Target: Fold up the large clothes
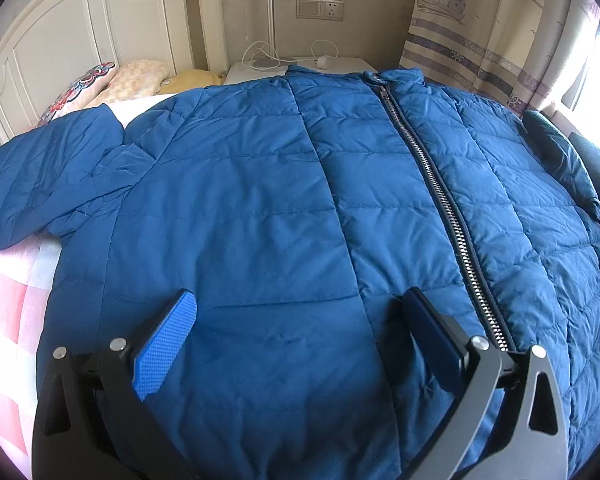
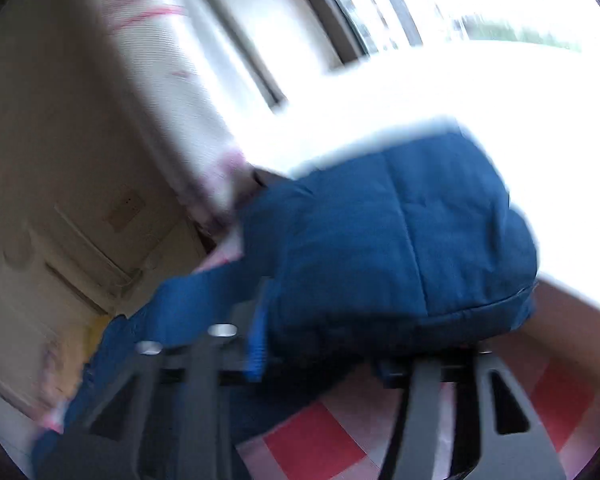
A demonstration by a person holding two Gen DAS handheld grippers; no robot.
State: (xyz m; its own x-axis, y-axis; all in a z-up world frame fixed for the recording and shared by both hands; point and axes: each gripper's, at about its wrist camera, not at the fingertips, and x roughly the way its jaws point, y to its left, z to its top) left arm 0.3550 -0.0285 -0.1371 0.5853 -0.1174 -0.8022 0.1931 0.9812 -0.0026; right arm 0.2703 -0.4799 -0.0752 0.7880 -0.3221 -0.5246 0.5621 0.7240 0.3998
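A large blue quilted jacket lies front up on the bed, zipped shut with a metal zipper. Its left sleeve lies spread to the left. My left gripper is open and empty, hovering over the jacket's lower front just left of the zipper. In the blurred right wrist view, a blue padded part of the jacket, likely the other sleeve, fills the space between my right gripper's fingers. The jaws look closed on it, lifting it above the bed.
The bed has a pink and white checked sheet. Pillows lie by the white headboard. A white nightstand with a charger cable stands behind the collar. A curtain and bright window are at the right.
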